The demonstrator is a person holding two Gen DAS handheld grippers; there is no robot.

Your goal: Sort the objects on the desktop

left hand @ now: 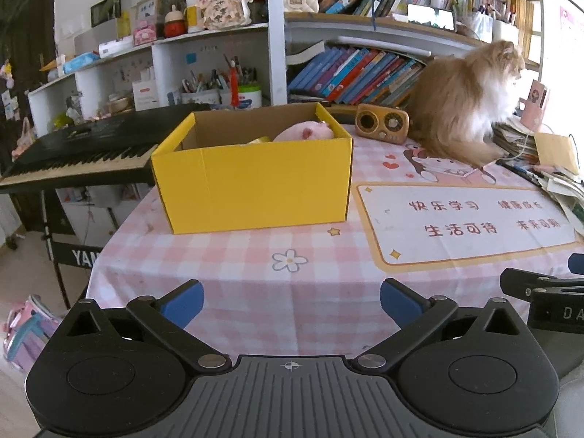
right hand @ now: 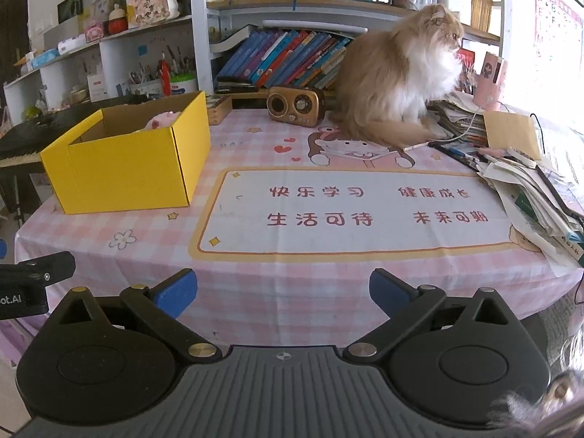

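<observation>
We hold both grippers low over the near edge of the table (right hand: pixel 328 292), which is covered in a pink checked cloth with a printed white panel at its centre. The left gripper (left hand: pixel 291 304) has its blue-padded fingers (left hand: pixel 184 303) spread wide apart with nothing between them. The right gripper (right hand: pixel 283 294) likewise stands fully spread, its fingers (right hand: pixel 177 292) clear of any object and only bare cloth between them. In the left wrist view, the yellow box (left hand: pixel 255 182) sits on the cloth at 12 o'clock from the left gripper, open at the top. In the right wrist view the same box lies at 10 o'clock. Inside it a pink plush toy (left hand: pixel 304 132) rests against the far right wall, with a pale yellow item just beside it, too hidden to identify. A fluffy cat (right hand: pixel 398 73) sits at 1 o'clock from the right gripper, near a small brown radio (right hand: pixel 295 105) at 12 o'clock. A loose stack of papers (right hand: pixel 529 189) occupies the table edge at 2 o'clock.
</observation>
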